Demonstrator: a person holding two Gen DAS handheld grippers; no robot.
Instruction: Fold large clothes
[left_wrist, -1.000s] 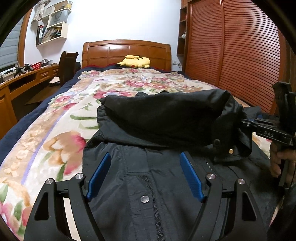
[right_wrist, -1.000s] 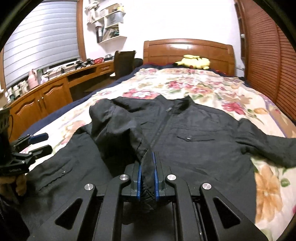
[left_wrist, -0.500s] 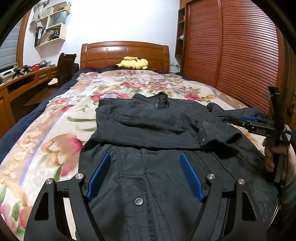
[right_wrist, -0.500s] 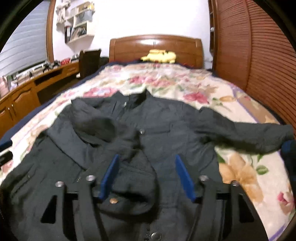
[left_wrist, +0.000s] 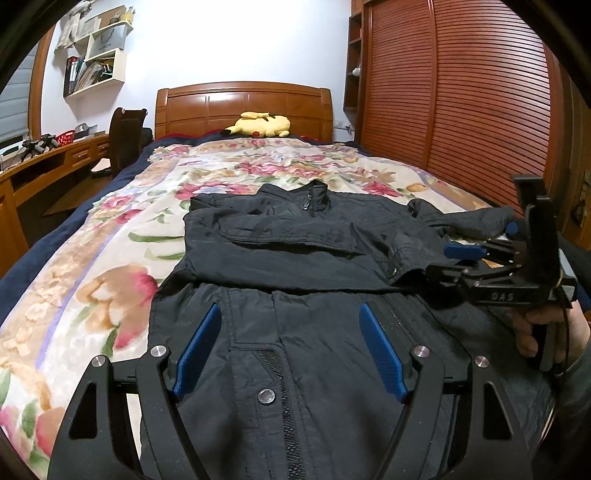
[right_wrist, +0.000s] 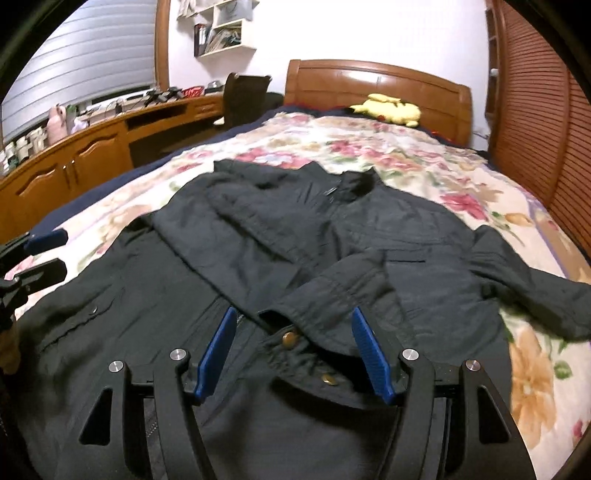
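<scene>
The black jacket (left_wrist: 295, 258) lies flat on the floral bedspread (left_wrist: 110, 258), one sleeve (right_wrist: 332, 291) folded across; both the left gripper (left_wrist: 288, 347) and right gripper (right_wrist: 291, 350) gape empty; next, pinch the far sleeve (right_wrist: 535, 291) at its cuff.

Lower hem of black nylon jacket (left_wrist: 295, 350) cut off by bottom edge in both views. Right sleeve end (right_wrist: 576, 306) cut by picture edge. Items on white wall shelf (left_wrist: 92, 66) too small to be told.

Black jacket (left_wrist: 295, 258) — zipped, front up, on the floral bedspread (left_wrist: 110, 266), one sleeve folded across its chest
</scene>
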